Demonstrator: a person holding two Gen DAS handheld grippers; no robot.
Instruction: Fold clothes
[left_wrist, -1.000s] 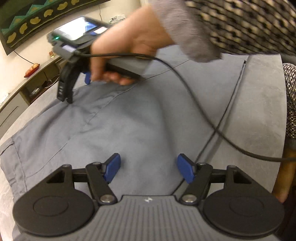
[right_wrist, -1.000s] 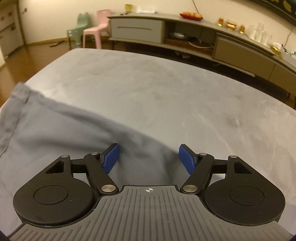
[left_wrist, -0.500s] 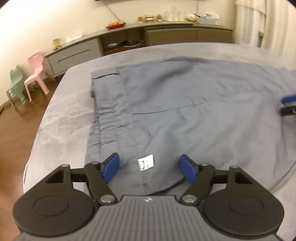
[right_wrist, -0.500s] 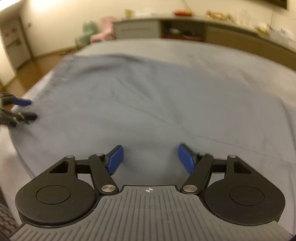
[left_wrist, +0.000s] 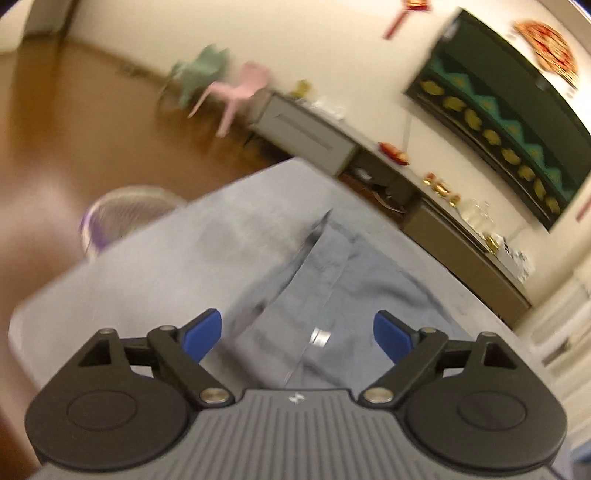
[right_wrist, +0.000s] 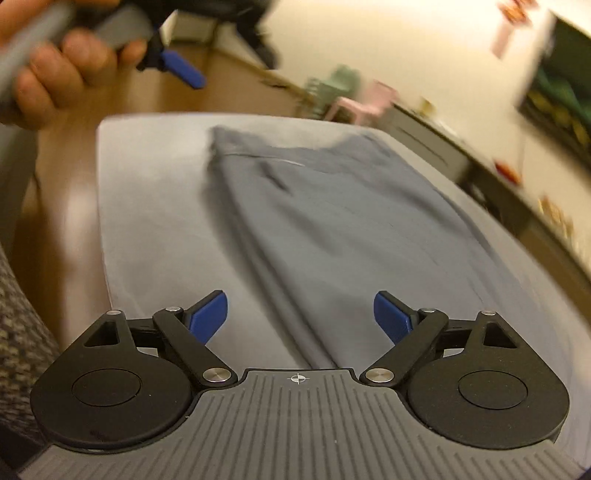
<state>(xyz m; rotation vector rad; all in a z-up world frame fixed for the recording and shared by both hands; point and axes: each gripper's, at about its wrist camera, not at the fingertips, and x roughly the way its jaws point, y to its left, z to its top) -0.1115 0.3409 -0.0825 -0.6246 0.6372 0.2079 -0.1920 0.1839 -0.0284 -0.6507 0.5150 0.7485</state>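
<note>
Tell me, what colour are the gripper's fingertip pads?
Bright blue pads, clearest in the right wrist view.

Grey table with grey garment lying flat

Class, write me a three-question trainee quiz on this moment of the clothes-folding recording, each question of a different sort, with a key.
1. True or false: the left gripper is shut on the grey garment.
2. Multiple choice: the garment lies on A) the wooden floor, B) the grey table, C) the pink chair.
3. Fill in: the right gripper has its jaws ____.

Key: 1 false; 2 B; 3 open.
</note>
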